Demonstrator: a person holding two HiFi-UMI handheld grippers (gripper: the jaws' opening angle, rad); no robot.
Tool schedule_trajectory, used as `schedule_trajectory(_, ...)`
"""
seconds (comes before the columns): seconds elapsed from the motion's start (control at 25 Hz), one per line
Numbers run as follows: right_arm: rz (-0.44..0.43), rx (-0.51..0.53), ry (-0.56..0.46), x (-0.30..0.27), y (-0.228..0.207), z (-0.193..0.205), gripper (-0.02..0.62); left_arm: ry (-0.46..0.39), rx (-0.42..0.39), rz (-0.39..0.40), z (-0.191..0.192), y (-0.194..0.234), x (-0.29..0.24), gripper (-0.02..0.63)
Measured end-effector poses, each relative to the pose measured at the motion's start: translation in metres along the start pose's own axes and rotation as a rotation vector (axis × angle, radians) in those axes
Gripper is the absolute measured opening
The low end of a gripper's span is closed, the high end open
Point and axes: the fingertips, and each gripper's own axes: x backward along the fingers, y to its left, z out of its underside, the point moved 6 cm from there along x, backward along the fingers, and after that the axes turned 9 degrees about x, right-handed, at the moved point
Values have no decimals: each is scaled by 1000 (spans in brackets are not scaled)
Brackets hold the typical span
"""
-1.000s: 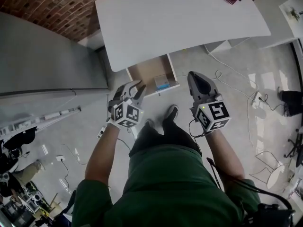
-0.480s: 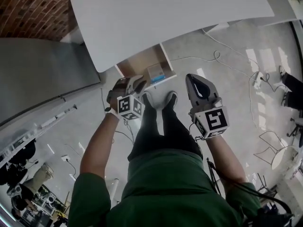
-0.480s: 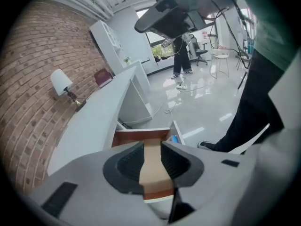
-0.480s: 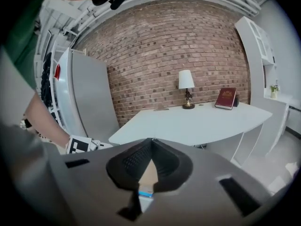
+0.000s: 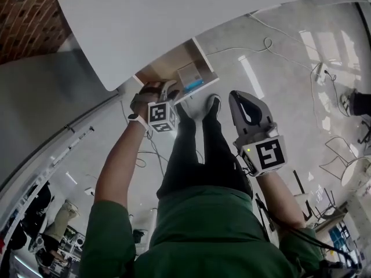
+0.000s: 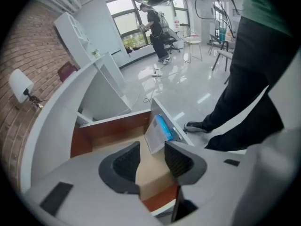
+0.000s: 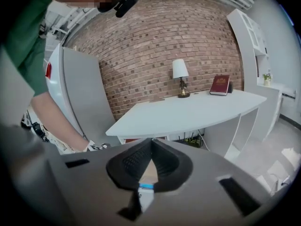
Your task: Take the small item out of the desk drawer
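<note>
From the head view, the left gripper [image 5: 168, 92] is at the front edge of the open wooden drawer [image 5: 165, 68] under the white curved desk top [image 5: 174, 22]. The small white box with a blue edge [image 5: 193, 77] lies in the drawer just ahead of its jaws and a little to their right. The right gripper [image 5: 239, 100] hangs well apart from the drawer, above the floor, off to the left gripper's right.

The left gripper view shows the left gripper [image 6: 148, 161] with its jaws moderately apart. Only the drawer [image 6: 108, 131] floor is between them. The box [image 6: 157, 131] sits just beyond the right jaw's tip, tilted, seemingly leaning on the drawer's side wall.

In the right gripper view, the right gripper [image 7: 150, 147] has its jaws pressed together at the tips, holding nothing.

As I judge it, the risk lies in the box's lean and offset. A straight advance could catch its broad face with the right jaw, knocking it flat or jamming it against the wall. The gap also looks narrow for anything but the box's thin edge.
</note>
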Motion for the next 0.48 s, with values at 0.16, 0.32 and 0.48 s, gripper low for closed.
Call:
schedule_trajectory(0.16, 13, -30, 20, 0, -1, 14, 3, 38, -51, 52, 6, -1, -27, 169)
schedule_trajectory(0.32, 18, -43, 34, -5, -5, 22, 3, 57, -45, 78, 14, 0, -48, 173)
schedule_trajectory(0.48, 26, -84, 46, -6, -7, 33, 3, 83, -104, 99, 24, -7, -69, 175)
